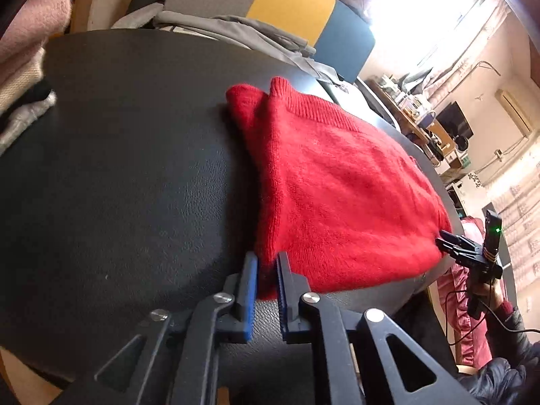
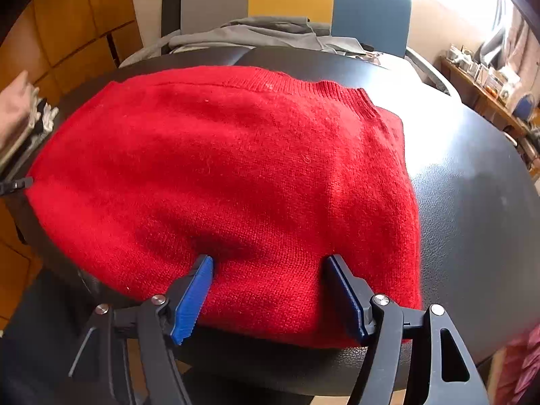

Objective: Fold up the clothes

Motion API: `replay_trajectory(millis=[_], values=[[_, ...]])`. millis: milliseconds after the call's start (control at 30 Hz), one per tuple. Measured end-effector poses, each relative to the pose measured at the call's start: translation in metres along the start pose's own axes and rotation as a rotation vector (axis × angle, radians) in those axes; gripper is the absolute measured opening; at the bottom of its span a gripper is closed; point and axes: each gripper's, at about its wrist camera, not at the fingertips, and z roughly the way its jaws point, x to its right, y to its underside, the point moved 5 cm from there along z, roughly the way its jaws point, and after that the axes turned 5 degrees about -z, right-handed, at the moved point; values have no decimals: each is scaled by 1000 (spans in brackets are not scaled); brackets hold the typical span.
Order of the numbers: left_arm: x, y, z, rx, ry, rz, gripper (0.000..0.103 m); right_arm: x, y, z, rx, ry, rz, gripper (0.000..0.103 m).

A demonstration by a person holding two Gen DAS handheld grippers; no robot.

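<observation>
A folded red knit sweater (image 1: 337,185) (image 2: 219,168) lies on the black padded table (image 1: 118,168) (image 2: 472,202), its ribbed hem toward the far side. My left gripper (image 1: 266,258) is at the sweater's near left corner, its blue pads close together with red fabric pinched between them. My right gripper (image 2: 270,263) stands open at the near edge, fingertips pressed down into the knit, with a wide strip of sweater between them. In the left wrist view the right gripper (image 1: 452,239) shows at the sweater's right corner. The left gripper's tip (image 2: 17,184) peeks in at the right wrist view's left edge.
A crumpled grey garment (image 1: 236,27) (image 2: 263,33) lies at the table's far edge, before a chair (image 1: 290,3) with grey, yellow and blue panels. Folded clothes (image 1: 23,67) (image 2: 17,111) are stacked at the left. A cluttered shelf (image 1: 422,118) lines the right wall. A person's sleeve (image 1: 506,320) holds the right gripper.
</observation>
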Motion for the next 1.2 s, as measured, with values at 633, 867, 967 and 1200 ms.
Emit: replay_trajectory(millis=[633, 867, 967, 1200], values=[[74, -14, 71, -47, -17, 68, 23, 44, 26, -26, 44, -146, 264, 71], [62, -28, 52, 12, 69, -42, 24, 33, 23, -15, -7, -61, 168, 72], [50, -55, 24, 89, 148, -87, 36, 35, 13, -26, -2, -80, 190, 72], [-1, -134, 39, 56, 105, -143, 52, 17, -50, -34, 112, -93, 119, 82]])
